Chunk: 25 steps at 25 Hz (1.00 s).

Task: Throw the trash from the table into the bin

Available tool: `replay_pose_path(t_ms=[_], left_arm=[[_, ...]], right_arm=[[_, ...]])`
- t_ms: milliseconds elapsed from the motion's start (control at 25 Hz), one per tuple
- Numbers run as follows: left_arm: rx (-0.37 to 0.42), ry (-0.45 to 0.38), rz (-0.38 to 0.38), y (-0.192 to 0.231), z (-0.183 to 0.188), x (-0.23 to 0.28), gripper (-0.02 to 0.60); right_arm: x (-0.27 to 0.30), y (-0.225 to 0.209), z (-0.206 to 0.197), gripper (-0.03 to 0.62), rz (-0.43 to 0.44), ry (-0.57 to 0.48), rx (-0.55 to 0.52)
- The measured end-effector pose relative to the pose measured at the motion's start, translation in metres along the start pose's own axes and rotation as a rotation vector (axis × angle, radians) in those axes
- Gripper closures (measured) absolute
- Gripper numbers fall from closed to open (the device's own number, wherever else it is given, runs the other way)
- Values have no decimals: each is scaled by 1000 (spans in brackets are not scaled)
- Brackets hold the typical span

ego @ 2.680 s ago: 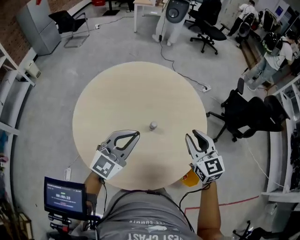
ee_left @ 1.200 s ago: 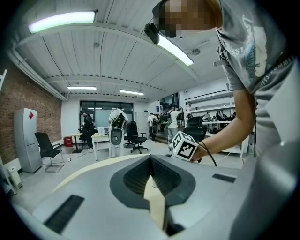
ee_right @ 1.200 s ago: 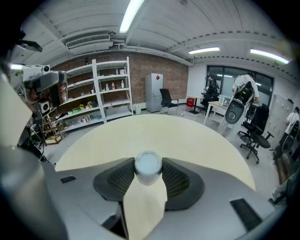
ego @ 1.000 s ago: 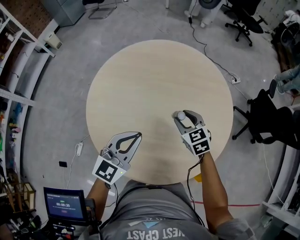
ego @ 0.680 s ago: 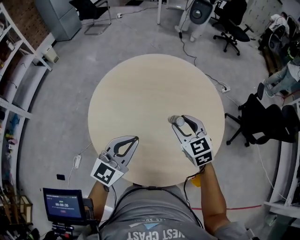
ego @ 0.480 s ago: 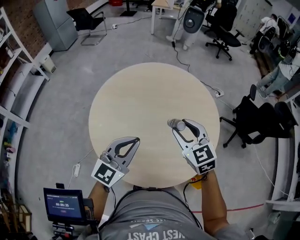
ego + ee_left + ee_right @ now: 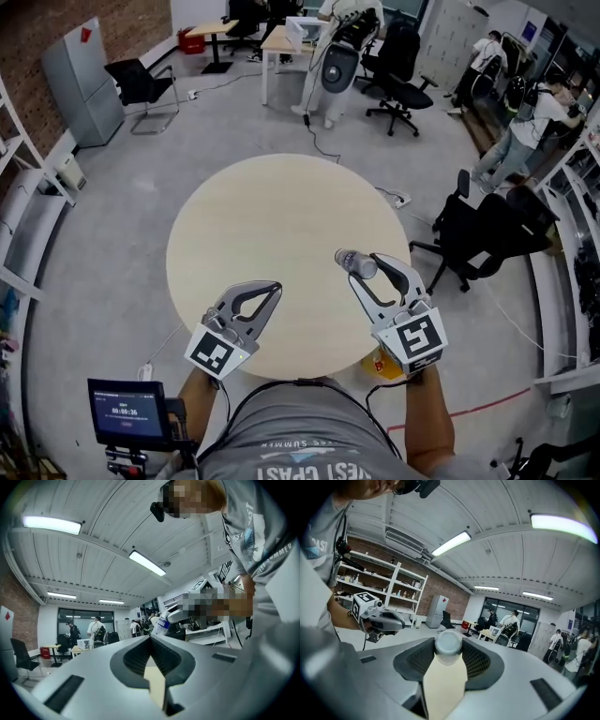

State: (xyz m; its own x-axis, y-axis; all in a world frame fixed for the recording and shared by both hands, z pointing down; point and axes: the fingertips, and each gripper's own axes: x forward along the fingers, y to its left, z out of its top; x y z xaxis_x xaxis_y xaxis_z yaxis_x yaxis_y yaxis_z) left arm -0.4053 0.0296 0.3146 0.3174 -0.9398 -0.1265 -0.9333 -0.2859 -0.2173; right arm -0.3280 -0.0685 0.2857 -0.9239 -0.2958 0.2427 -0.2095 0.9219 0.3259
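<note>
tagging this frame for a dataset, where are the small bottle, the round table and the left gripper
small clear plastic bottle with grey cap (image 7: 357, 264), head view, its body
round beige wooden table (image 7: 281, 220), head view, bare top
left gripper (image 7: 276, 287), head view, where its fingers meet

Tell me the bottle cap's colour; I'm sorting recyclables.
The bottle cap is light grey; right gripper view shows it best.

One round table (image 7: 272, 225), one bottle (image 7: 350, 260), two tongs, left tongs (image 7: 276, 288), right tongs (image 7: 367, 267), one screen (image 7: 129, 411)
</note>
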Motion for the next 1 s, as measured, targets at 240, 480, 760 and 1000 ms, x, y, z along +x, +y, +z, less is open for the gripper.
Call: replay_pose_path(t_ms=[240, 480, 760, 1000], left_arm=[[44, -42, -103, -32, 30, 4, 540], [89, -46, -230, -72, 43, 25, 540], [92, -37, -379, -129, 43, 72, 540], [96, -37, -476, -201, 17, 170, 540]], right_arm=[[-59, 9, 23, 401, -83, -24, -19], [-110, 7, 9, 401, -177, 25, 25], [-172, -19, -26, 401, -291, 65, 74], [-235, -87, -111, 401, -363, 92, 152]])
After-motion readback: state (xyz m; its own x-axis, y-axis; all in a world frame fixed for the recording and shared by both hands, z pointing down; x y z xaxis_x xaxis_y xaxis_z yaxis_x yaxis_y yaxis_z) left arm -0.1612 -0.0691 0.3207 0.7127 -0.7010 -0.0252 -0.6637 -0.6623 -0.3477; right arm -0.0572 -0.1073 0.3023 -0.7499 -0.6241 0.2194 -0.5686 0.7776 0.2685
